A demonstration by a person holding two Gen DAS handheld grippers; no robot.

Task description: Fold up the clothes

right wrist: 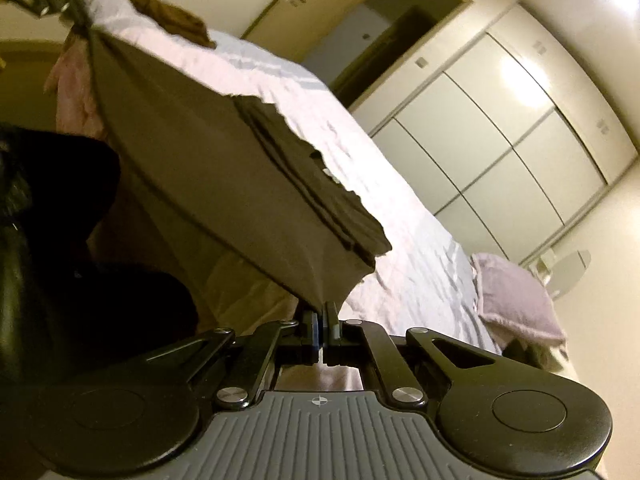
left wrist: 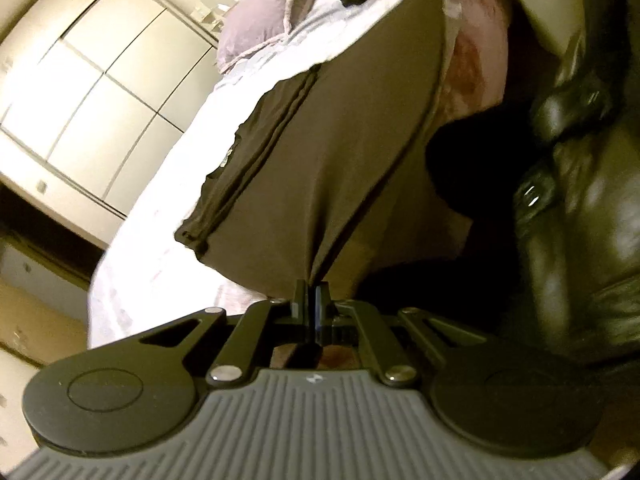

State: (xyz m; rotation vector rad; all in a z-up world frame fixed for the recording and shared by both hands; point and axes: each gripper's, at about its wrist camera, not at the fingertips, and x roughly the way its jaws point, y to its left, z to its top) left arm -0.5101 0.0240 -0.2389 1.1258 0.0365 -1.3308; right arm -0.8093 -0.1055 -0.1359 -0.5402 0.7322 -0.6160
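Both claws — left gripper (left wrist: 313, 292) and right gripper (right wrist: 324, 307) — pinch corners of the soft, limp dark-brown cloth garment (left wrist: 320, 168), which likely sags and drapes unless gripped at its edges.

Dark garment (left wrist: 320, 168), stretched taut, partly folded

White-sheeted bed (right wrist: 360, 148); lilac pillow (right wrist: 516, 300), brown clothes (right wrist: 176, 20) on it.
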